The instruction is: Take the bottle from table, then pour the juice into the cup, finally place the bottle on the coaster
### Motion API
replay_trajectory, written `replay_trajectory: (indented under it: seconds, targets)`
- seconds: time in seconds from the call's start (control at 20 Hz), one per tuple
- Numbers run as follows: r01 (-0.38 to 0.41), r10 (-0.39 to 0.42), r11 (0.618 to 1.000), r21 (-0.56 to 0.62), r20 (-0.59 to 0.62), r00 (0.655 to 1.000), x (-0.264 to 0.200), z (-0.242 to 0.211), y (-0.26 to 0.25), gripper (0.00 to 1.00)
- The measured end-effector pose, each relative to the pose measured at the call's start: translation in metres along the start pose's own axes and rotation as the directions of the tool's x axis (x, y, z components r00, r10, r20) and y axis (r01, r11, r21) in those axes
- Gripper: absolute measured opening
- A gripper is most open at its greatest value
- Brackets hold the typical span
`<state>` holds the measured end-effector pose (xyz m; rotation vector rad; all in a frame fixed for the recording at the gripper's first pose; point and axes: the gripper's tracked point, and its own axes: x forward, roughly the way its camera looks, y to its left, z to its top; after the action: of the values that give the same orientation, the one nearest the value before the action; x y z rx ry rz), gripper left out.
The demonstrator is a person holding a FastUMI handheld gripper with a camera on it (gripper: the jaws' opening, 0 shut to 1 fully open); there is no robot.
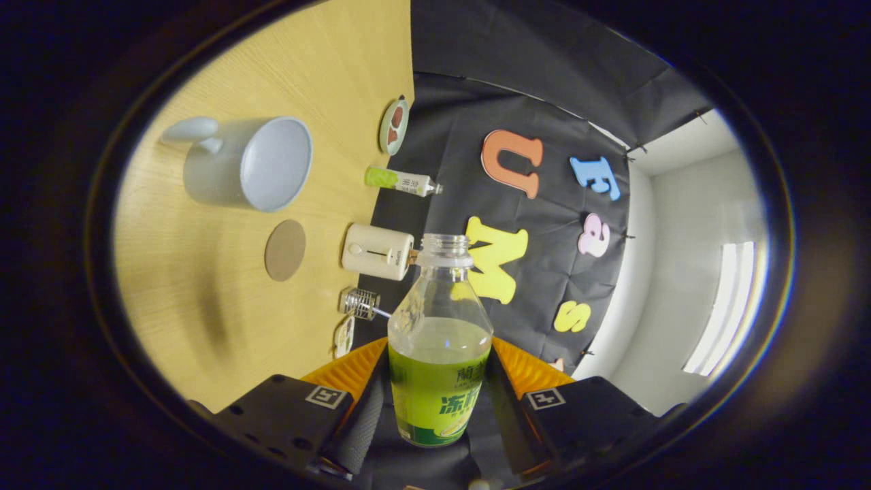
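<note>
Pale wood runs down the far left, the tabletop (204, 306) seen rolled sideways because I have the bottle tipped over. On it sits the white cup (248, 163), handle away from me and its mouth facing the bottle side, and it looks empty. Just beside it lies the round brown coaster (285, 250), bare. Beyond those, along the tabletop's back edge by the black wall, stand a small dish (394, 126), a green-capped tube (403, 181), a cream gadget (378, 252) and a little wire whisk (360, 303).

Then comes the bottle (439, 340), uncapped, held between the fingers of my hand-held gripper (435, 401), which is clamped on its labelled lower body from both sides. Green juice fills roughly the lower half.

My worry is aim. The bottle's open mouth looks well apart from the cup, pointing toward the wall rather than the rim, so more tilt now would likely spill juice onto the wood or the clutter. I judge that I must bring the neck over the cup first. The grip sits low on a smooth label, so a quick roll could let the bottle slip or twist.
</note>
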<state>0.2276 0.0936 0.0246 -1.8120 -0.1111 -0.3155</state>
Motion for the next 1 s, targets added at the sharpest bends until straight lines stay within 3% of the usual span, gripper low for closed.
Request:
replay_trajectory:
  seconds: [1.0]
  targets:
    - [0.024,-0.027,0.995,-0.092,-0.026,0.999,-0.002,0.008,-0.011,0.81]
